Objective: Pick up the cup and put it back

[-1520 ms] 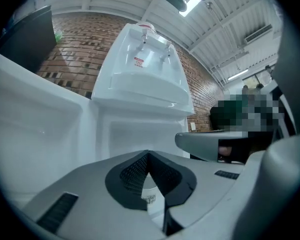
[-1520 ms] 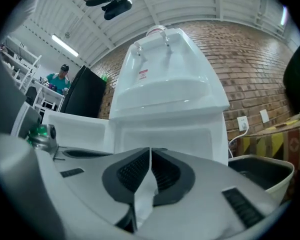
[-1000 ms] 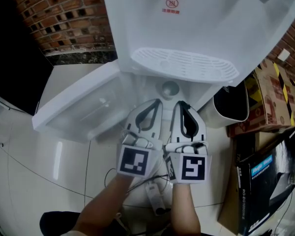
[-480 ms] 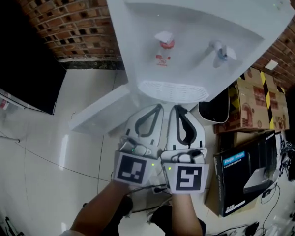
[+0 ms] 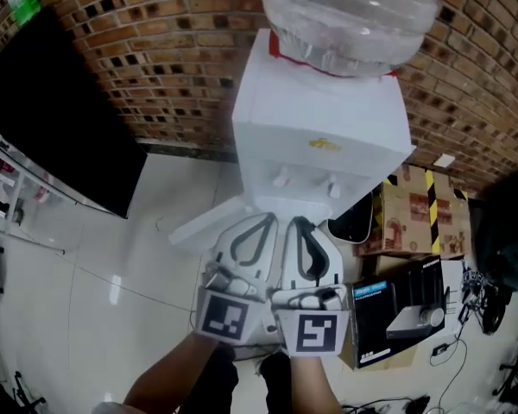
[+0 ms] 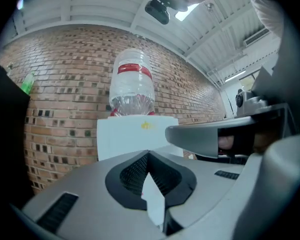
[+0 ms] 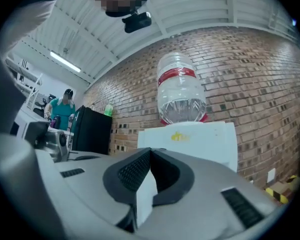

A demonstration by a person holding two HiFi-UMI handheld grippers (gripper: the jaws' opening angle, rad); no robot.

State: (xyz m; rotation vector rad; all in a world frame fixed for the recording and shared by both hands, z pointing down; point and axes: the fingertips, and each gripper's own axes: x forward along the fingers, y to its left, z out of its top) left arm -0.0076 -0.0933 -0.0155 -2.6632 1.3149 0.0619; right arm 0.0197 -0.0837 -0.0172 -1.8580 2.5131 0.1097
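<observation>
Closest, two forearms hold the left hand-held gripper (image 5: 266,219) and the right hand-held gripper (image 5: 299,222) side by side above the white floor (image 5: 86,309). The left one's marker cube (image 5: 227,316) shows a black-and-white square pattern with no lettering. Both grippers are clenched: in each gripper view the jaws meet at their tips with nothing between them, and they touch nothing else.

Just right of them lies a black carton (image 5: 397,304) whose white-and-blue label is too small to read. Beside it is a cardboard box (image 5: 419,210) with yellow-and-black striped tape.

Ahead of the jaws stands a white water dispenser (image 5: 319,119). It has a small yellow emblem (image 5: 325,144), also illegible, above two taps, and its lower door (image 5: 198,224) hangs open. An upturned water bottle (image 5: 354,15) with a red band sits on top, against the brick wall (image 5: 173,50). Where the cup is cannot be told from these views.
</observation>
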